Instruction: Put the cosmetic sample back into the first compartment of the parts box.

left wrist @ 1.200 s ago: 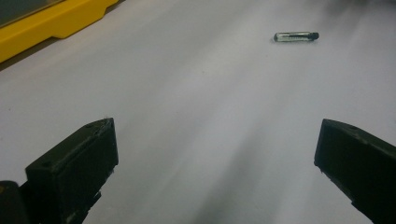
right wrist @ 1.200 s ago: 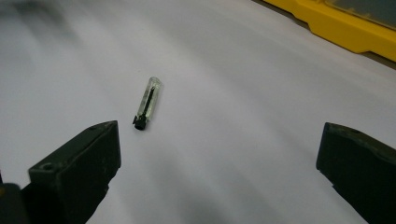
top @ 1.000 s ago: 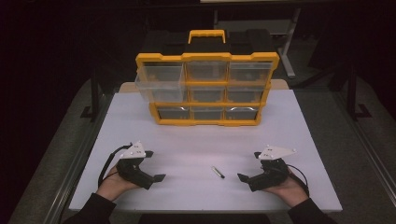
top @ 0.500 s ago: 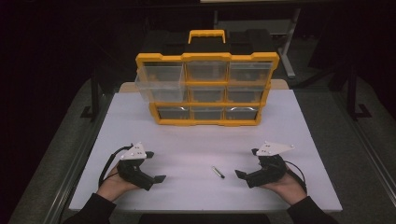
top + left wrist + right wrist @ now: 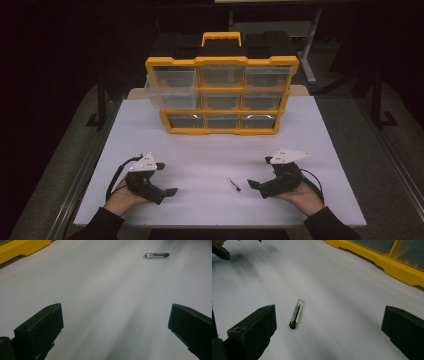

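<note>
Both hands rest low on the white table top (image 5: 215, 150), forearms entering from the near edge, palms cupped under the tools.

Left hand (image 5: 121, 199) sits well to the left of the small clear glass tube with a black cap (image 5: 233, 184). Its left gripper (image 5: 170, 191) points toward the tube, grey three-cornered plate up, cable looping behind. In the left gripper view (image 5: 115, 322) the jaws stand wide apart with bare table between them, holding nothing; the tube (image 5: 156, 255) lies far ahead and off to one side.

Right hand (image 5: 303, 196) sits just right of the tube, wrist turned inward. The right gripper (image 5: 255, 184) aims at the tube and is near it, not touching. In the right gripper view (image 5: 328, 325) the jaws are spread wide and empty; the tube (image 5: 296, 313) lies flat on the table between them, closer to one jaw, black cap toward the camera.

The yellow plastic organiser box with clear drawers (image 5: 222, 95) stands well beyond the tube, upright, carry handle on top. Its upper left drawer (image 5: 170, 90) is pulled out.

Hard to make out: drawer contents, and what is inside the tube. Room beyond the box is dark. Sleeves are cut off by the frame edge.
</note>
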{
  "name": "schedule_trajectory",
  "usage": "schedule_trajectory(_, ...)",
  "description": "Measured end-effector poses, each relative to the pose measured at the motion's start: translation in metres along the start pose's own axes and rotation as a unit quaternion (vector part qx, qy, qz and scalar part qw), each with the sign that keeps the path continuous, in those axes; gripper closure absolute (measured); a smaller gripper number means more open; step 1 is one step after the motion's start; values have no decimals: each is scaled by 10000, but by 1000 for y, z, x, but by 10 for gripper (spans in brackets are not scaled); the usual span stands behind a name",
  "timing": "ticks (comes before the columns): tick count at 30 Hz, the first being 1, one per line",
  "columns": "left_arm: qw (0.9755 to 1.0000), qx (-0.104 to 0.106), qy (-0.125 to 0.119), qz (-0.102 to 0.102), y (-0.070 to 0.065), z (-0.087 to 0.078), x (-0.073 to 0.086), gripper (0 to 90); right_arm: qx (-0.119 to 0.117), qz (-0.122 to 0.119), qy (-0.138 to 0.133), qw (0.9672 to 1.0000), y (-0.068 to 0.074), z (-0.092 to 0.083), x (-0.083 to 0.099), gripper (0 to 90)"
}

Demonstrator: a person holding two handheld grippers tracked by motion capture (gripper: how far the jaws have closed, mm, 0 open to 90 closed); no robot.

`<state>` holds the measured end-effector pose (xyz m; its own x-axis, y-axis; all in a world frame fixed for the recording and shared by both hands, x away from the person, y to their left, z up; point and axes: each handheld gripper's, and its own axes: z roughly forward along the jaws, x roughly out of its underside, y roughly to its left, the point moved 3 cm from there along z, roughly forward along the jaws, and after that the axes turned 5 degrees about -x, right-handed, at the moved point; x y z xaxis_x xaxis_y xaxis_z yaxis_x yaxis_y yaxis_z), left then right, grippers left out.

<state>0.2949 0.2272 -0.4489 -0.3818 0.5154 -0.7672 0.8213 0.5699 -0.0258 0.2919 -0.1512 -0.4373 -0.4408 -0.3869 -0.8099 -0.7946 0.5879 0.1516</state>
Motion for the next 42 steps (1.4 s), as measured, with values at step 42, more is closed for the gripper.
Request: schedule_trajectory(42, 10000, 67, 38, -18, 1, 2, 1, 0, -326, -186, 280, 9989, 9, 41, -24, 0)
